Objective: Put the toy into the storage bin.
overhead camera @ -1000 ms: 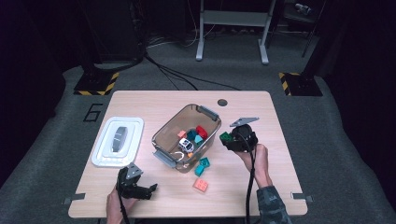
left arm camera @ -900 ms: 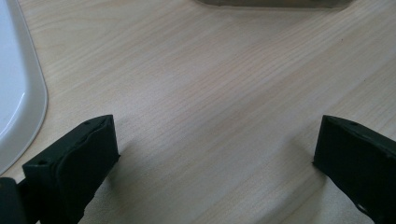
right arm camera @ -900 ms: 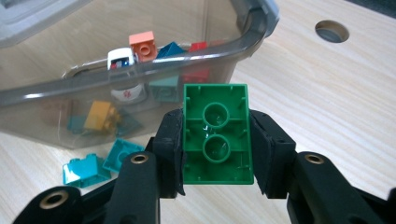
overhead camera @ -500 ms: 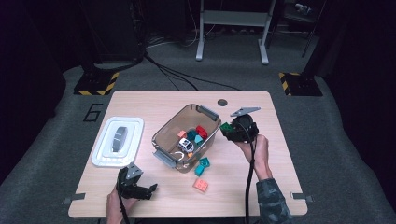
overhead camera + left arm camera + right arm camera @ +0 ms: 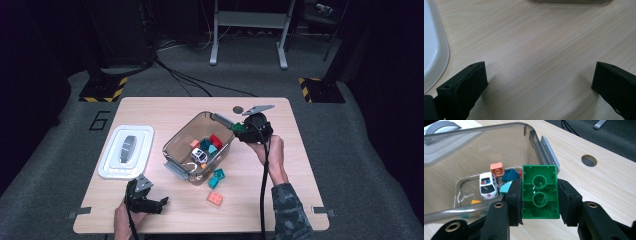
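the right tool (image 5: 539,195) is clenched on the green brick (image 5: 539,192) at the bin's (image 5: 172,145) 3 o'clock rim; a weak pinch may drop it on the bench (image 5: 300,165). the left tool (image 5: 539,82) is released.

The green brick (image 5: 540,192), clamped just over the near rim of the clear bin (image 5: 499,150), is showing as hard glossy plastic, its hollow underside catching small highlights, while the right gripper (image 5: 539,200) pads pressing on it are looking like matt black rubbery foam on smooth black plastic arms with brass-coloured rivets. The bin is reading as smooth, smoke-tinted transparent plastic with grey plastic latches, and beside it the table (image 5: 150,112) is presenting pale, matt wood-grain laminate. Left of the bin, the lid (image 5: 126,151) is gleaming as glossy white plastic.
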